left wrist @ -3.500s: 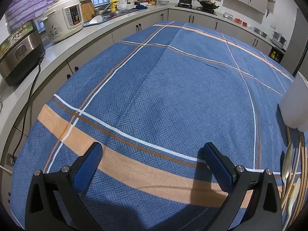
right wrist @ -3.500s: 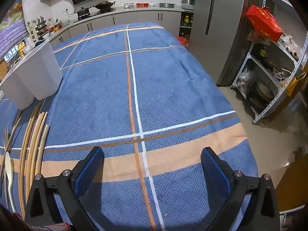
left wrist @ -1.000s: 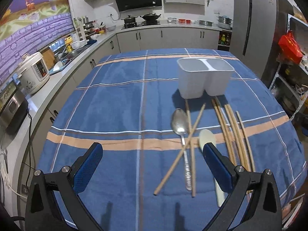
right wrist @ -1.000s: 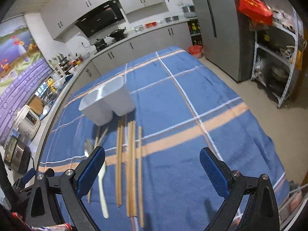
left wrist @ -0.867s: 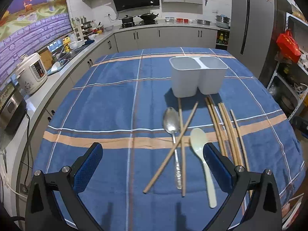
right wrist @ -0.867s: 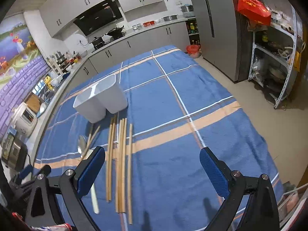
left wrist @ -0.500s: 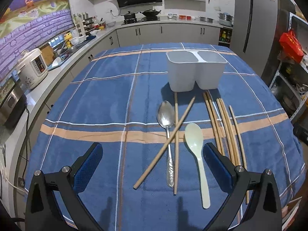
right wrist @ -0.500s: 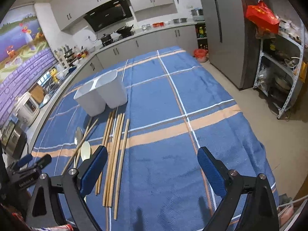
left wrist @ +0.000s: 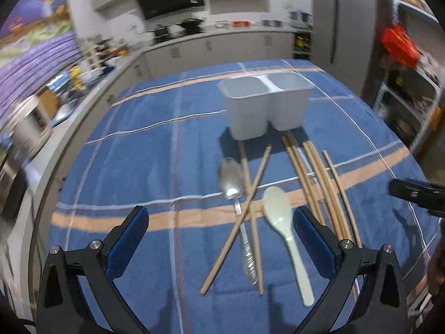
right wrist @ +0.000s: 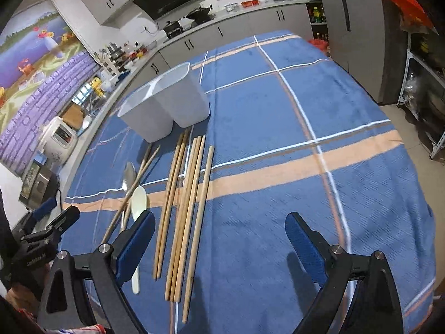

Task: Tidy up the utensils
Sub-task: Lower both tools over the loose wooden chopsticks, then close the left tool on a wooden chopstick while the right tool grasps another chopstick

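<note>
Looking down from both wrist cameras, I see a desk covered by a blue plaid cloth (left wrist: 125,150), and I place everything relative to the white two-compartment holder (left wrist: 267,103) standing upright near its middle. Both of its compartments look empty from the left wrist view. Just in front of the holder lies a metal spoon (left wrist: 232,183), its bowl toward the holder, with two crossed chopsticks (left wrist: 250,192) lying over it; one of them runs almost up to the holder's base. Beside these, a little further from the holder, rests a pale plastic spoon (left wrist: 281,217), bowl also toward the holder. To the right of that, a bundle of chopsticks (right wrist: 186,194) lies roughly parallel, their far ends close to the holder's right compartment. Kitchen cabinets (right wrist: 222,33) and a rice cooker (right wrist: 59,139) sit well behind and to the side of the holder.

My left gripper (left wrist: 219,231) hovers above the crossed chopsticks and spoons, jaws wide apart, touching nothing. My right gripper (right wrist: 219,239) hangs over the cloth beside the chopstick bundle, jaws equally spread and empty.
</note>
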Tool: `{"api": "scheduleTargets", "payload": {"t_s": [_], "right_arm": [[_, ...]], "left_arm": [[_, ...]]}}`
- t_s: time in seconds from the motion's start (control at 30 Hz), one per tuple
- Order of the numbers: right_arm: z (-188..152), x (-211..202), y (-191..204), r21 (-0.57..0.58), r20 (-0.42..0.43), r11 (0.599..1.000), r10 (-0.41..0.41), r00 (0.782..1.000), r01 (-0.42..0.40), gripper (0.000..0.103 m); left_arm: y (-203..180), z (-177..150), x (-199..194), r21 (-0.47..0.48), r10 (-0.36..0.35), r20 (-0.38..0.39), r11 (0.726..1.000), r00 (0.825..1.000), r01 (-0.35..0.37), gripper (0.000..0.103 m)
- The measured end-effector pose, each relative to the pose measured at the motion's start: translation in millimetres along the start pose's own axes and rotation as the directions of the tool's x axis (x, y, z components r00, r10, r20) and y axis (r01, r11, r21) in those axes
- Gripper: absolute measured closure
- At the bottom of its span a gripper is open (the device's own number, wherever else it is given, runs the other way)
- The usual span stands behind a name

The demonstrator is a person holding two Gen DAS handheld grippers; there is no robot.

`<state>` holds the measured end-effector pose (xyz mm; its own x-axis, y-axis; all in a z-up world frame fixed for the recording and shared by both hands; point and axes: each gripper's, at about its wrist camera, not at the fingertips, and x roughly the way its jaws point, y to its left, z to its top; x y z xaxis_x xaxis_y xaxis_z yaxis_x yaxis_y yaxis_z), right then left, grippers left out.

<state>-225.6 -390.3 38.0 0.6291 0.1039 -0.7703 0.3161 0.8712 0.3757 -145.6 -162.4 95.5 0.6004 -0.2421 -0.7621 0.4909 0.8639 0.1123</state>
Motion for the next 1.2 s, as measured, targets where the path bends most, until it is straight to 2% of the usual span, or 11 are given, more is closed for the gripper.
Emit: {"api": "scheduleTargets", "payload": {"t_s": [0.1,0.13,0.2,0.23,0.3,0.37,0.5,0.67,0.83,0.97,1.2], "right_arm": [[8,16,5,-0.008,-0.028,0.999,-0.033,0.999,0.033,0.006],[12,23,7,-0.008,-0.037,0.999,-0.048,0.998,0.048,0.007],[20,31,7,-0.008,-0.051,0.998,-0.067,0.996,0.067,0.014],[24,36,8,-0.010,-0.061,0.997,-0.073,0.995,0.073,0.020],[30,45,9,-0.012,-0.084,0.996,-0.091,0.992,0.091,0.025],[35,52,11,-0.021,-0.092,0.995,-0.103,0.990,0.102,0.025],[37,68,22,-0.073,-0.119,0.985,-0.161,0.980,0.153,0.026],[33,80,36,-0.147,-0.136,0.961,-0.254,0.958,0.234,0.038],[31,80,39,-0.169,-0.142,0.945,-0.306,0.941,0.281,0.048],[32,79,39,-0.184,-0.152,0.934,-0.335,0.930,0.306,0.061],[41,81,37,-0.183,-0.188,0.939,-0.323,0.927,0.290,0.065]], "left_arm": [[-6,16,24,0.020,-0.087,-0.037,0.996,0.996,0.088,0.006],[-8,21,31,0.022,-0.108,-0.050,0.994,0.993,0.110,0.012],[-10,31,51,0.019,-0.159,-0.094,0.987,0.983,0.162,0.022],[-11,35,59,0.015,-0.180,-0.110,0.983,0.978,0.182,0.027],[-11,44,79,0.008,-0.222,-0.151,0.974,0.963,0.226,0.033],[-12,51,93,0.009,-0.249,-0.177,0.967,0.952,0.255,0.041],[-20,62,114,0.052,-0.279,-0.234,0.953,0.931,0.298,0.054],[-29,64,136,0.081,-0.300,-0.302,0.937,0.905,0.338,0.076],[-36,63,150,0.095,-0.316,-0.339,0.926,0.886,0.367,0.077],[-38,67,156,0.100,-0.307,-0.350,0.927,0.885,0.362,0.081],[-34,76,164,0.077,-0.299,-0.376,0.933,0.877,0.352,0.097]]}}
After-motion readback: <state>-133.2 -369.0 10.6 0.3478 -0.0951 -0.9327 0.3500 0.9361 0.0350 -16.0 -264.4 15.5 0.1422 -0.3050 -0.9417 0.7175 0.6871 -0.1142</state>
